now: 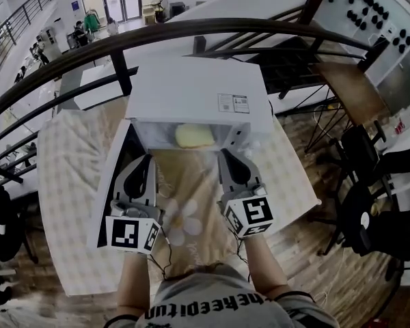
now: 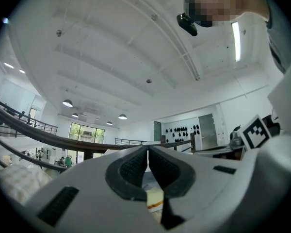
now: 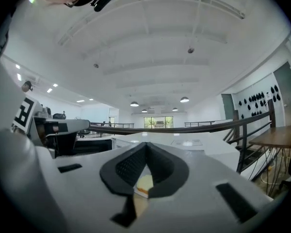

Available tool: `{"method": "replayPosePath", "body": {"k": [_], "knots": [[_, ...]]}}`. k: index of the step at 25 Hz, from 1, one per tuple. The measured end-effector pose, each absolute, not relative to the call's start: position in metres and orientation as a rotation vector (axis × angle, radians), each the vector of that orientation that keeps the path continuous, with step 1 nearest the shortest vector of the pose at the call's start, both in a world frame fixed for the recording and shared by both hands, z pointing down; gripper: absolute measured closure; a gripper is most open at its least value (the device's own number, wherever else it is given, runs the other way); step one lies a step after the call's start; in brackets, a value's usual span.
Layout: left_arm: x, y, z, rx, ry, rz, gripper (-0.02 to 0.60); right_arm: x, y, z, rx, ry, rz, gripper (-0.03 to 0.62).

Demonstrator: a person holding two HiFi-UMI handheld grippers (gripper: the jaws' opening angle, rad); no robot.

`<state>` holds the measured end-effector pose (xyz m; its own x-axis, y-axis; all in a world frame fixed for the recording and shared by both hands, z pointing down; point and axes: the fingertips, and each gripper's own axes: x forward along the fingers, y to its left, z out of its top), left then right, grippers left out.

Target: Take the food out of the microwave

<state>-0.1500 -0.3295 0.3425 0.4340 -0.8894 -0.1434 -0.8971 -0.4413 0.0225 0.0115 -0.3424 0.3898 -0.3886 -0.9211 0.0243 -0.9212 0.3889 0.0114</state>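
A white microwave (image 1: 191, 94) stands on a table with a checked cloth (image 1: 68, 162), and its dark door (image 1: 113, 190) hangs open to the left. Pale yellow food (image 1: 193, 136) lies just inside the opening. Both grippers are in front of the opening and point at it. My left gripper (image 1: 147, 158) is below and left of the food, my right gripper (image 1: 226, 156) below and right. In the left gripper view the jaws (image 2: 148, 148) meet at the tips, with the food (image 2: 154, 198) showing beyond them. The right gripper (image 3: 146, 144) is likewise shut and empty, with the food (image 3: 144, 182) beyond it.
A dark curved railing (image 1: 191, 29) runs behind the microwave. A wooden desk (image 1: 355, 91) and dark chairs (image 1: 359, 149) stand to the right, past the table's edge. Thin cables (image 1: 165, 248) hang near the person's shirt at the front.
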Motion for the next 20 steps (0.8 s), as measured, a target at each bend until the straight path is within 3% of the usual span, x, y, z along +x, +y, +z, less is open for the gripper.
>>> {"method": "replayPosePath", "body": {"k": [9,20], "knots": [[-0.147,-0.346,0.377,-2.656,1.592,0.178,0.571,-0.012,-0.377,0.454,1.517,-2.462,-0.079,0.586],[-0.148,-0.350,0.403,-2.719,1.592,0.181,0.571,-0.033,-0.407,0.517,1.239,-2.240,-0.258,0.534]]}}
